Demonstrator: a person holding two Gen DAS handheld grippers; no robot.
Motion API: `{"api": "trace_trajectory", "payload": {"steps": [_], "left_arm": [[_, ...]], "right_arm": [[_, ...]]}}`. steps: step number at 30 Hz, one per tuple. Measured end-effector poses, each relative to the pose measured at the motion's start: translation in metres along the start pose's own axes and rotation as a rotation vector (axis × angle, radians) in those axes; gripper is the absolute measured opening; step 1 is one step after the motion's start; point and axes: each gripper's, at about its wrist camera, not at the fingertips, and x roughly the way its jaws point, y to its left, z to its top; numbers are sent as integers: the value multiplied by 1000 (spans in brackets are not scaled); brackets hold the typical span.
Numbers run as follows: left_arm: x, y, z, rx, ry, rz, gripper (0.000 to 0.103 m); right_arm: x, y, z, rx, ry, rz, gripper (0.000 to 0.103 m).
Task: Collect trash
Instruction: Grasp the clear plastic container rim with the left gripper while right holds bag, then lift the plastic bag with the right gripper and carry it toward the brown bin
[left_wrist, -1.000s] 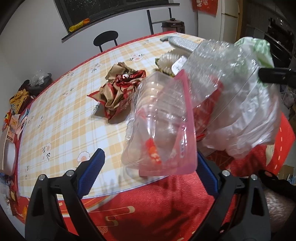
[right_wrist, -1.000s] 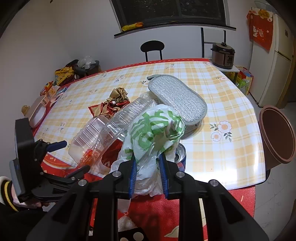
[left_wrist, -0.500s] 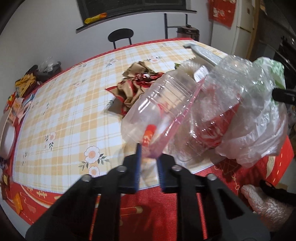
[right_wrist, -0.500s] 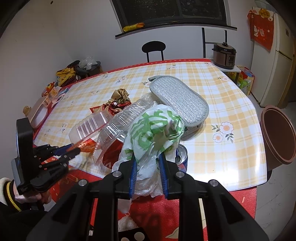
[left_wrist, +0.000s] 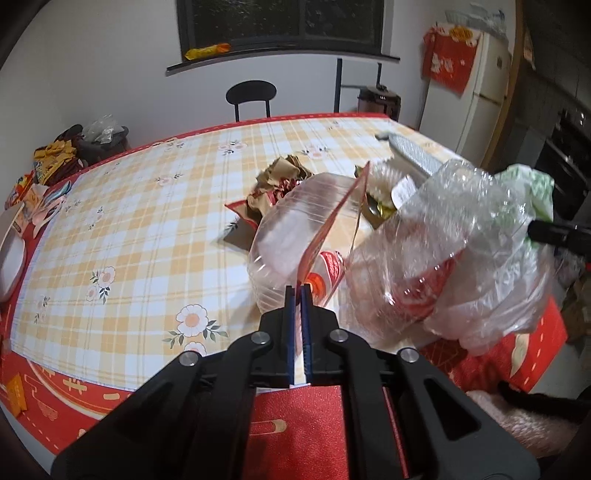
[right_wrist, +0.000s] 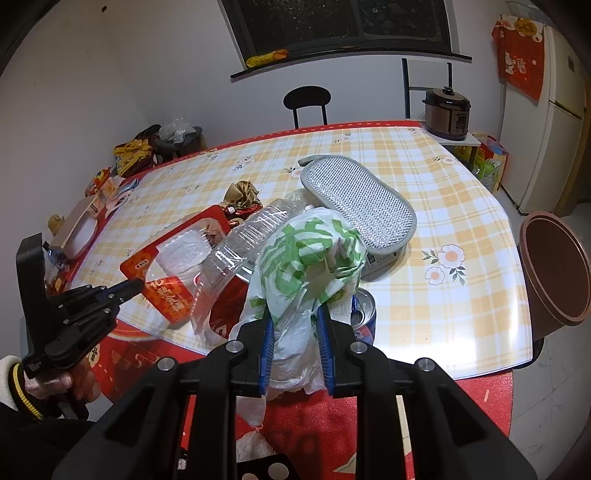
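A clear plastic tray (left_wrist: 291, 229) with a red printed rim stands tilted up on edge over the table's near side. My left gripper (left_wrist: 298, 290) is shut on that rim's lower corner. In the right wrist view the same tray (right_wrist: 177, 254) hangs from the left gripper (right_wrist: 133, 286), held by a hand at the left. My right gripper (right_wrist: 293, 314) is shut on the neck of a white and green plastic bag (right_wrist: 310, 251). A crushed clear bottle (right_wrist: 247, 236) leans on the bag. Crumpled red and gold wrappers (left_wrist: 280, 181) lie behind the tray.
A grey mesh pad (right_wrist: 358, 203) rests on a box right of the bag, and a tin can (right_wrist: 364, 310) stands by my right fingers. A brown bin (right_wrist: 554, 269) sits off the table's right edge. Snack packets (right_wrist: 107, 184) crowd the far left of the checked tablecloth (left_wrist: 129, 240).
My left gripper went from wide open around the tray to shut on its red rim, then lifted and tipped it on edge. The right gripper and bag stayed still.
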Motion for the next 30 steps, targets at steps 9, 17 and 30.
{"api": "trace_trajectory", "payload": {"steps": [9,17,30], "left_arm": [[-25,17,11,-39,-85,30,7],[-48,19,18,-4,-157,41,7],[-60,29,28,-4,-216,15,6]], "right_arm": [[-12,-2,1,9,-43,-6,15],[-25,0,3,12,-78,-47,13],[-52,-4,8,21,-134,-172,12]]}}
